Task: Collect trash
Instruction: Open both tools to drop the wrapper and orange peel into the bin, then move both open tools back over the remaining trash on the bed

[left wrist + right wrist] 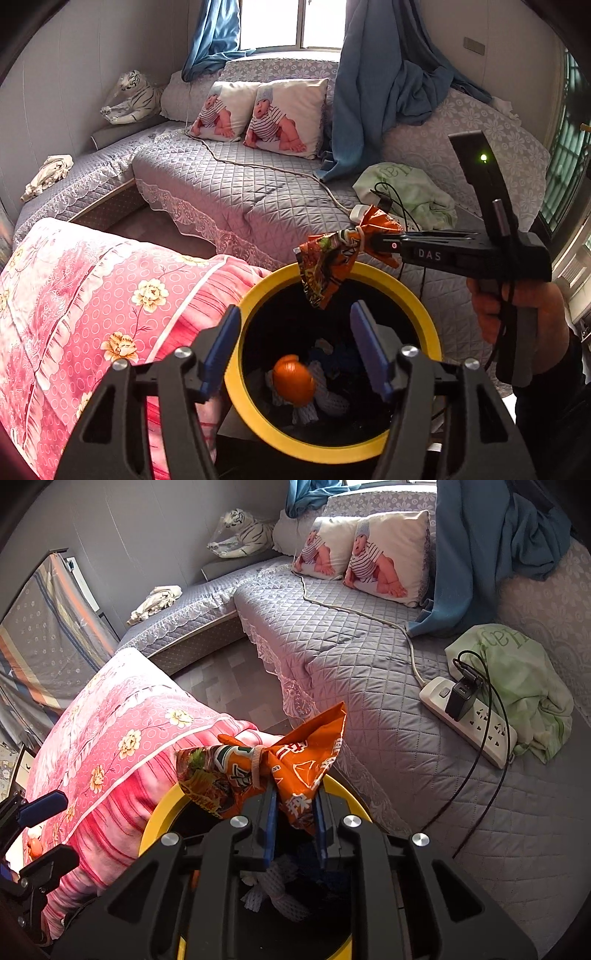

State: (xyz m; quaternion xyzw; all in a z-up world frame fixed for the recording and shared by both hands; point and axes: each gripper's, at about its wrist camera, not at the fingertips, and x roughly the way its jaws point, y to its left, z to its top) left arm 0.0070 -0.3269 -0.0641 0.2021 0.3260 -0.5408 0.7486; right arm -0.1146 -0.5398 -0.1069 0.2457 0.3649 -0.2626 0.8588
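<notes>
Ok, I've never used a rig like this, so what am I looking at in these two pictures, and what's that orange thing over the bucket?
There is no robot arm. A person holds one hand-held gripper in each hand, and each carries a wide-angle camera looking along its two fingers.

The left camera shows the left hand-held gripper open and empty above a yellow-rimmed bin. Inside lie an orange and some white foam netting.

The right hand-held gripper is shut on a crumpled orange snack wrapper, hanging over the bin's rim.

Around them: a grey quilted sofa, a pink floral quilt and a white power strip.
</notes>
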